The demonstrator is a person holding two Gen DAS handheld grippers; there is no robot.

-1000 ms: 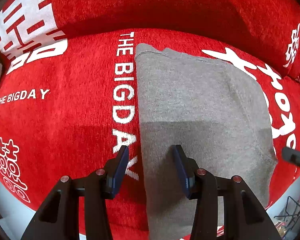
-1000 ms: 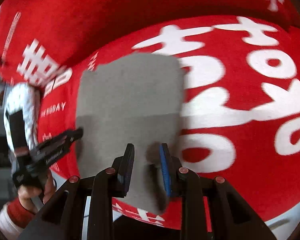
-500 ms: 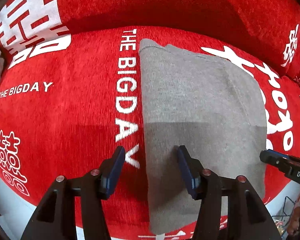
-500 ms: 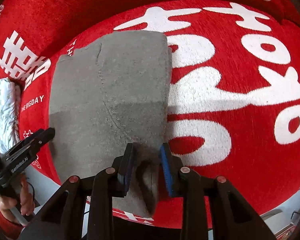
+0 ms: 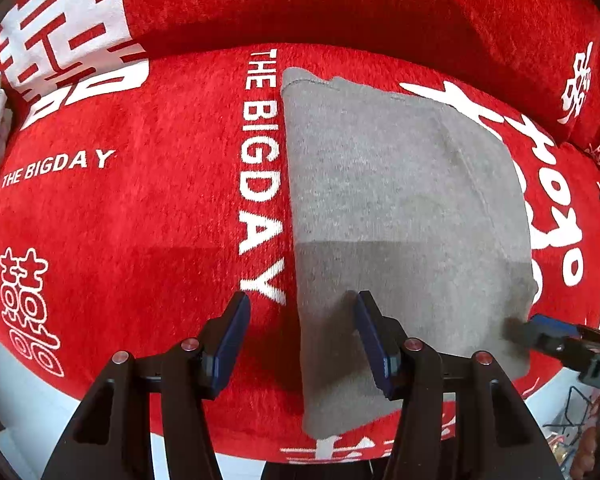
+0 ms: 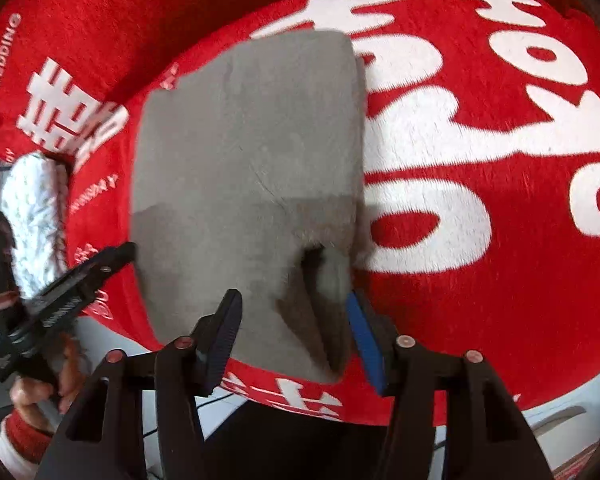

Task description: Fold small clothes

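Observation:
A grey folded garment [image 5: 400, 200] lies flat on a red cushion [image 5: 140, 220] with white lettering. My left gripper [image 5: 302, 300] is open and points down over the garment's left edge, one finger above the cloth and one above the red; nothing is pinched. In the right wrist view the same garment [image 6: 244, 140] fills the middle. My right gripper [image 6: 293, 298] hangs over its near right corner, jaws opening. A raised, blurred pucker of cloth stands between them next to the blue right pad [image 6: 364, 336], and the pads do not press on it.
The red seat back [image 5: 340, 8] rises behind the cushion. A white patterned bundle [image 6: 32, 220] lies at the cushion's left end. A hand with a red cuff [image 6: 40, 392] holds the left gripper. Pale floor [image 5: 20, 380] and a wire rack [image 5: 572, 420] lie beyond the front edge.
The right gripper came down closer to the garment's near right corner and its jaws spread apart from around the cloth fold. The left gripper's jaws widened slightly.

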